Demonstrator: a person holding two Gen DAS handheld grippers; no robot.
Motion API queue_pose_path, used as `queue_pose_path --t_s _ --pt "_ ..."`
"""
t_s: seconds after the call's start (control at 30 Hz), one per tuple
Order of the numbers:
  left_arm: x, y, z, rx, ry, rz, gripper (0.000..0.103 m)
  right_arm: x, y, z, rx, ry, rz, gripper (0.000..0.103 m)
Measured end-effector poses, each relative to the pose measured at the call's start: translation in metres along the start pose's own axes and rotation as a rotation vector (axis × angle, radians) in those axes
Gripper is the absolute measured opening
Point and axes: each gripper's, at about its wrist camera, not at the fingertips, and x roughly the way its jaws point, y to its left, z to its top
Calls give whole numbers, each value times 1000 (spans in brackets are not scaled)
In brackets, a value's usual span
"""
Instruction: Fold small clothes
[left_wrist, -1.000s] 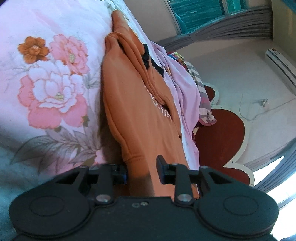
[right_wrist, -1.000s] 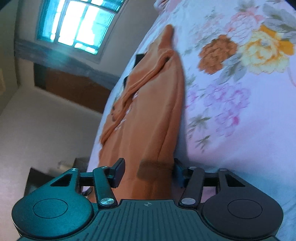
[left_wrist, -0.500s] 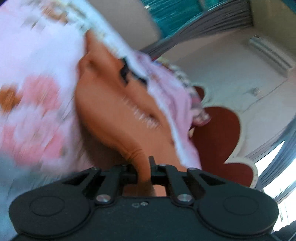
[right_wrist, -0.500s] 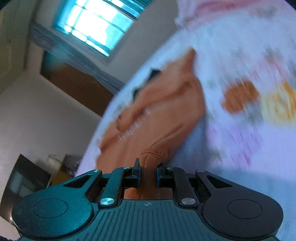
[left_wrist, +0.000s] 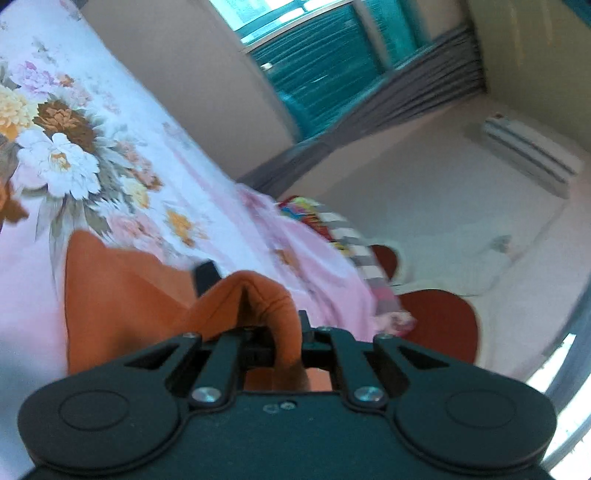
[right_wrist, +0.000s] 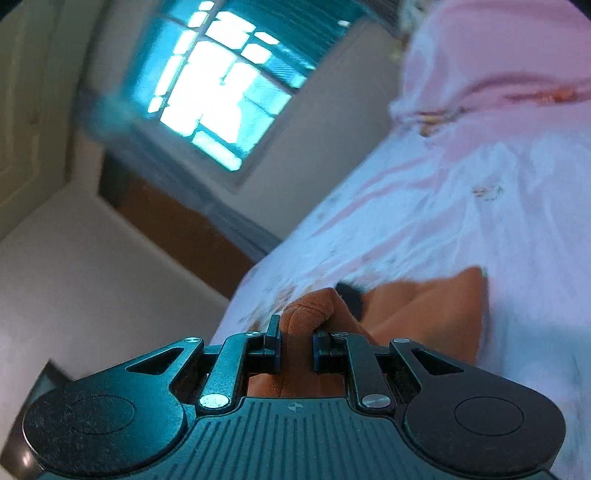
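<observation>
An orange garment (left_wrist: 122, 295) lies on the floral bed sheet (left_wrist: 122, 155), with a black patch showing near its middle. My left gripper (left_wrist: 286, 338) is shut on a bunched end of it, lifted off the sheet so the cloth arches up over the jaws. In the right wrist view the same orange garment (right_wrist: 436, 314) trails away to the right on the sheet (right_wrist: 461, 221). My right gripper (right_wrist: 295, 345) is shut on another bunched end of it. Both views are blurred.
A pink cloth (left_wrist: 317, 269) and a striped, colourful pile (left_wrist: 332, 229) lie at the bed's far edge. A red-brown headboard (left_wrist: 436, 325) stands behind it. Windows (right_wrist: 218, 88) and walls fill the background. A pink pillow or quilt (right_wrist: 509, 62) sits at the upper right.
Both grippers closed on the garment's near ends, then lifted and carried them forward over the garment. The orange cloth now shows much shorter in both views.
</observation>
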Motion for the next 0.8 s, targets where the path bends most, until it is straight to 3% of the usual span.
queue_pose_path --t_s 0.13,0.17,0.23,0.3,0.33,0.37,0.4,0.5,0.63,0.8 --pt "53 40 32 -16 12 136 5 63 -54 26 117 -3 -85 15" --pt "67 55 33 -64 26 201 10 70 -69 30 128 20 -100 17" --pt "75 73 35 -123 26 248 18 83 -99 28 236 45 -167 24" --pt "61 71 34 -118 -60 203 36 70 -113 26 244 -17 -145 25" --pt "49 69 34 -108 -109 167 62 60 -115 25 244 -54 -143 26" --pt "35 67 33 -93 -171 153 90 49 -115 24 211 -86 -151 38" --pt "23 64 32 -79 -223 178 95 39 -114 23 181 -112 -174 50" --pt "0 57 32 -16 -231 193 92 28 -92 16 -3 -89 -195 50" --pt "19 32 37 213 -74 350 89 46 -60 9 -253 -19 -267 50" --pt "53 26 47 362 87 368 82 88 -64 22 -326 88 -310 50"
